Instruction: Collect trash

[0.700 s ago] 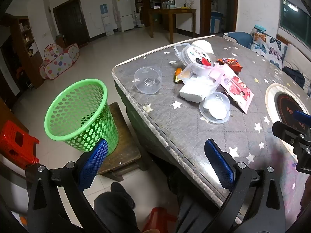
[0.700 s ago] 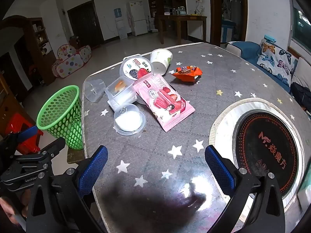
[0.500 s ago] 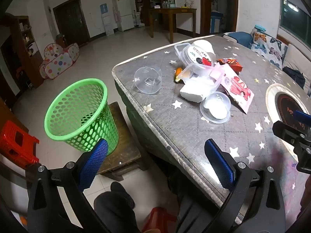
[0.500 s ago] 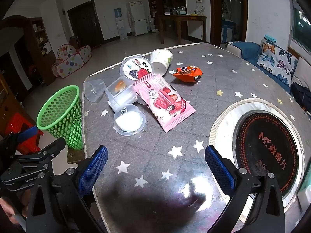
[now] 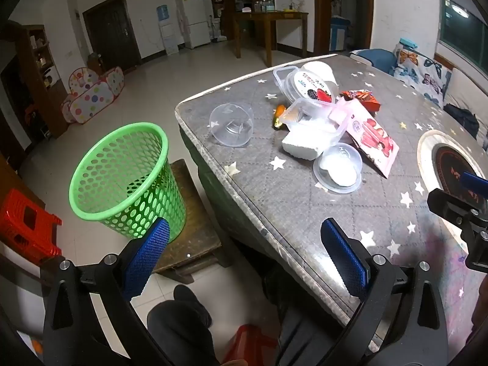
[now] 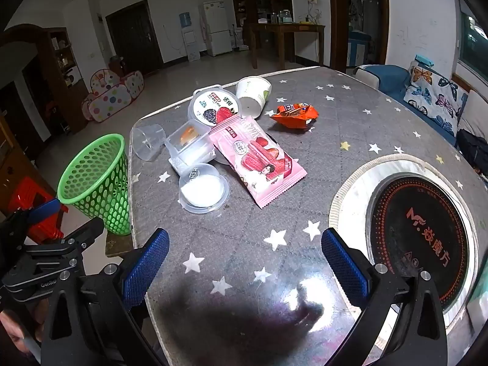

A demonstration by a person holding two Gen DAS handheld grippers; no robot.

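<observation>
Trash clusters near the tabletop (image 6: 305, 213) edge: a round lidded cup (image 6: 203, 193), pink wrapper (image 6: 259, 158) and clear cup (image 6: 148, 141), with the green basket (image 5: 122, 177) standing just beside and below, handy for dropping. You hold your left tool (image 5: 244, 250) and right tool (image 6: 244, 259) level, both released, empty, short of the trash.

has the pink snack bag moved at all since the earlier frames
No. In the right wrist view the pink snack bag sits at the same spot beside the round burner and the orange wrapper.
</observation>
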